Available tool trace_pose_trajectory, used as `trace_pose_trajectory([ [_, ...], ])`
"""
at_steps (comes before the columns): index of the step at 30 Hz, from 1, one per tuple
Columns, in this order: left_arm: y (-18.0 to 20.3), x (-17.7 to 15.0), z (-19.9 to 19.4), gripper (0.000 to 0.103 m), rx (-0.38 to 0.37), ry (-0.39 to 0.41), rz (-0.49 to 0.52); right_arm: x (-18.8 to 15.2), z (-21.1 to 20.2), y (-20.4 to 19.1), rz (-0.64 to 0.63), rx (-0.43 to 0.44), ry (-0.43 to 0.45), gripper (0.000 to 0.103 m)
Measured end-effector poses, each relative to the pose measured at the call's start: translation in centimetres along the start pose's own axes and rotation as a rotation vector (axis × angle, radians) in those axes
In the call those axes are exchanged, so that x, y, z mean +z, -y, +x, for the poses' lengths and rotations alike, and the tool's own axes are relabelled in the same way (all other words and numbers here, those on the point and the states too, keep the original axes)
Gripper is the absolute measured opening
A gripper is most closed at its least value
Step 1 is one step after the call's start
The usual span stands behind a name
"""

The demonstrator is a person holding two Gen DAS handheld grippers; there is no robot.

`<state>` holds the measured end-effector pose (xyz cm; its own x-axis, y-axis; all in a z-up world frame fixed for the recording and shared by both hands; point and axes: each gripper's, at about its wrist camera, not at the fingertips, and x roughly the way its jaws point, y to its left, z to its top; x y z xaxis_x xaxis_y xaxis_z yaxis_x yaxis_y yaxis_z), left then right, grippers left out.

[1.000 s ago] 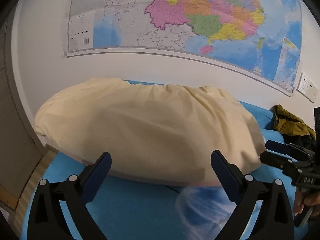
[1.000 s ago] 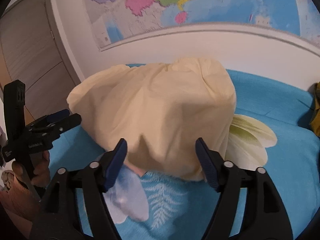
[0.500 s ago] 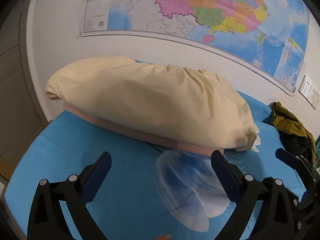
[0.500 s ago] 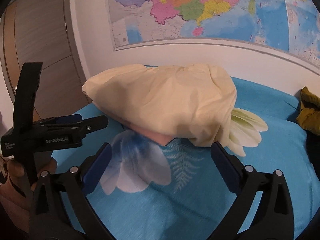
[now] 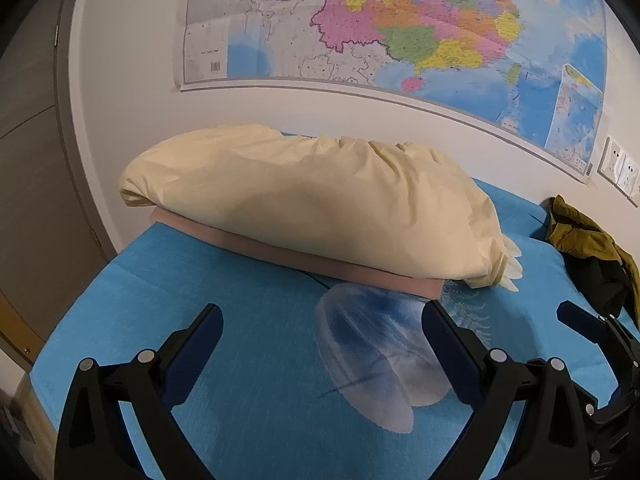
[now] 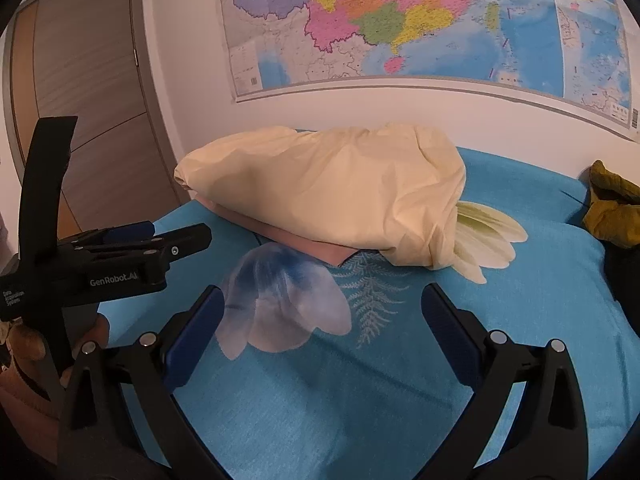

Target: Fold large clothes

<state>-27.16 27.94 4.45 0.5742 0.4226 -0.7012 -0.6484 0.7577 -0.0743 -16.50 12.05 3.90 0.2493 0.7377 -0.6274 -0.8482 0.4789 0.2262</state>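
A cream-yellow bundle of cloth (image 5: 312, 208) lies on a pink folded layer (image 5: 280, 256) at the head of the blue bed (image 5: 248, 360). It also shows in the right wrist view (image 6: 332, 188). My left gripper (image 5: 320, 344) is open and empty, held back from the bundle above the blue cover. My right gripper (image 6: 320, 328) is open and empty too, also short of the bundle. The left gripper shows at the left of the right wrist view (image 6: 120, 256), and the right gripper's tips at the right edge of the left wrist view (image 5: 588, 324).
An olive and dark garment (image 5: 588, 248) lies crumpled at the bed's right side, also in the right wrist view (image 6: 616, 204). A wall map (image 5: 400, 24) hangs above. A wooden door (image 6: 80, 100) stands at the left. The bed's left edge (image 5: 36, 376) is close.
Both grippers have pulled back from the cream bundle, which now lies farther away. The right gripper's jaws have spread wider. More blue bed cover shows in front.
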Motion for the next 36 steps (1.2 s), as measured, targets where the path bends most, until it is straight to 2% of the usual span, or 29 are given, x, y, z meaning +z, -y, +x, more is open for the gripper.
trace_pose_trajectory([
  [36,0.9,-0.9,-1.5,0.096,0.026,0.029,0.024,-0.4,-1.1,-0.3,0.012,0.006,0.014,0.097],
])
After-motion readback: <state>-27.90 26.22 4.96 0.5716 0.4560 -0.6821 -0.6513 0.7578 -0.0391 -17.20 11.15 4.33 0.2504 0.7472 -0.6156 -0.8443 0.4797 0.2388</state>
